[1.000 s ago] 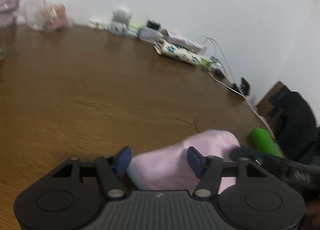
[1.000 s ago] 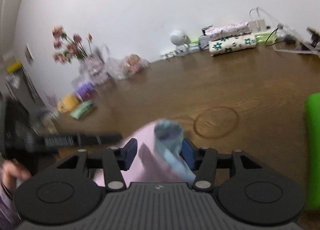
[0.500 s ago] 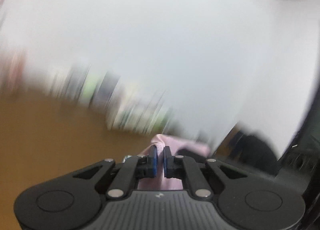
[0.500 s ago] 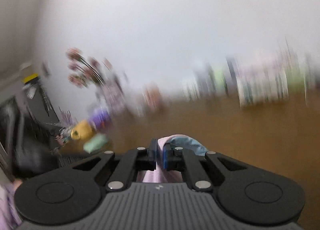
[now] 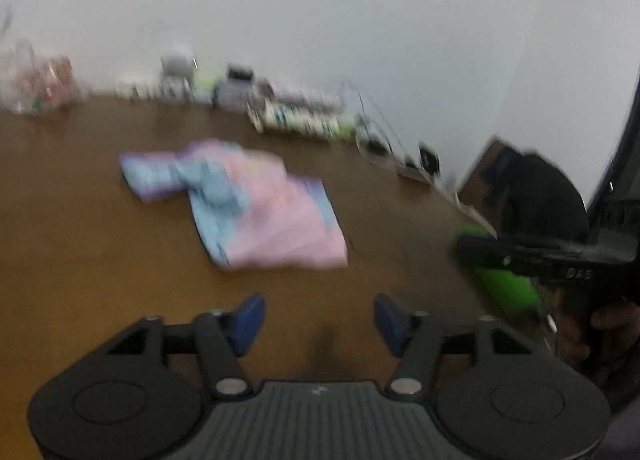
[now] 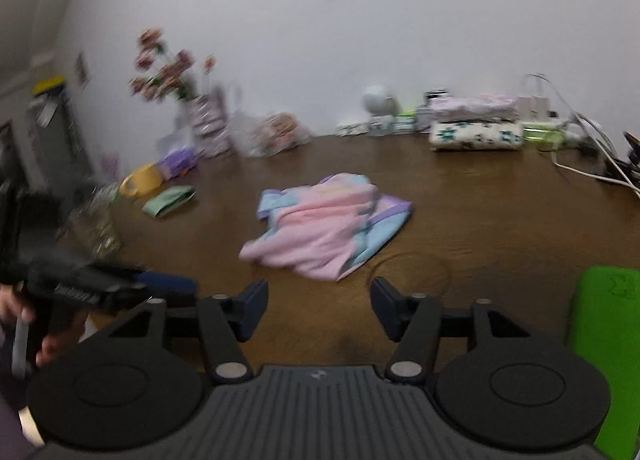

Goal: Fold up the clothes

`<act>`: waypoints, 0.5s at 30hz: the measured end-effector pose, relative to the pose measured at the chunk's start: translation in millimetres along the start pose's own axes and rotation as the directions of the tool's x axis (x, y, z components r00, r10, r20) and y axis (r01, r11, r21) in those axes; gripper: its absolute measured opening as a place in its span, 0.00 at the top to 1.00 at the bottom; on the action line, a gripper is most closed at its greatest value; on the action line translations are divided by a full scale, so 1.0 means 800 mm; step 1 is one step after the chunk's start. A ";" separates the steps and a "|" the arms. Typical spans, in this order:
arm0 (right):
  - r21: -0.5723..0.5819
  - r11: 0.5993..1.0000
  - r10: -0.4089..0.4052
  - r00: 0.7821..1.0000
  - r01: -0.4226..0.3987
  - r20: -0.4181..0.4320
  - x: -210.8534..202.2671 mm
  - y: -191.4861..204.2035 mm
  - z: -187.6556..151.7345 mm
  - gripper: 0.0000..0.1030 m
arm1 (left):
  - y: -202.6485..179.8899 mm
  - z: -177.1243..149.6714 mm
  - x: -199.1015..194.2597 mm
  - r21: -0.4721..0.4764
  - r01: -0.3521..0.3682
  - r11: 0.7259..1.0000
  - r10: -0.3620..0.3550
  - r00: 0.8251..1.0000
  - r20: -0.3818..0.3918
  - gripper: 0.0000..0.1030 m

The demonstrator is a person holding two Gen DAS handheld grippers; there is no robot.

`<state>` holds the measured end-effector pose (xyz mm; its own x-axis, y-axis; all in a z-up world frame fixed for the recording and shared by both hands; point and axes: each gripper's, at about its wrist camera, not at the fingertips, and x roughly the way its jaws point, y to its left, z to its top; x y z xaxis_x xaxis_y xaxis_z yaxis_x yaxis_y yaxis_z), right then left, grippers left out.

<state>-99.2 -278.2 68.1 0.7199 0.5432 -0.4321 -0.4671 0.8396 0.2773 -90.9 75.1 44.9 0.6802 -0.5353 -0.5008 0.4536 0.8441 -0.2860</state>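
Observation:
A small pink and light-blue garment [image 5: 248,203] lies crumpled on the brown wooden table [image 5: 80,219], a short way ahead of both grippers. In the right wrist view the same garment [image 6: 328,223] sits mid-table. My left gripper [image 5: 318,320] hovers near the table's front, its jaws opening, nothing between the blue pads. My right gripper [image 6: 318,308] is likewise opening and empty. The right gripper's black body [image 5: 532,252] shows at the right of the left wrist view, and the left one [image 6: 80,280] at the left of the right wrist view.
Along the back wall stand a patterned pouch [image 6: 476,135], small boxes, a round white device [image 6: 376,99], cables [image 6: 592,163] and a vase of flowers [image 6: 172,71]. A yellow cup [image 6: 142,181] and green packet [image 6: 168,199] lie left. A bright green object [image 6: 604,324] lies right.
Both grippers closed on the garment, lifted it, then let go. The garment now lies on the table farther ahead, and both sets of jaws stand apart again.

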 end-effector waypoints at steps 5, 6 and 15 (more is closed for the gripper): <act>0.122 0.992 -0.030 1.000 0.029 0.002 0.072 -0.017 0.029 0.41 | 0.035 0.072 0.049 -0.086 -0.048 0.995 0.051 0.998 0.034 0.27; 0.142 0.990 -0.027 1.000 0.027 -0.004 0.089 -0.019 0.032 0.41 | 0.047 0.085 0.067 -0.126 -0.061 0.990 0.063 0.998 0.010 0.28; 0.134 0.979 -0.149 0.988 0.154 -0.049 0.167 -0.015 0.047 0.45 | 0.096 0.138 0.142 -0.287 -0.193 0.938 0.191 0.981 -0.034 0.35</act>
<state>22.0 -216.0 39.3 0.7553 0.4113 -0.5103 -0.2772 0.9060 0.3199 84.6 76.0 56.1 0.7347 -0.3625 -0.5734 0.1296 0.9047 -0.4059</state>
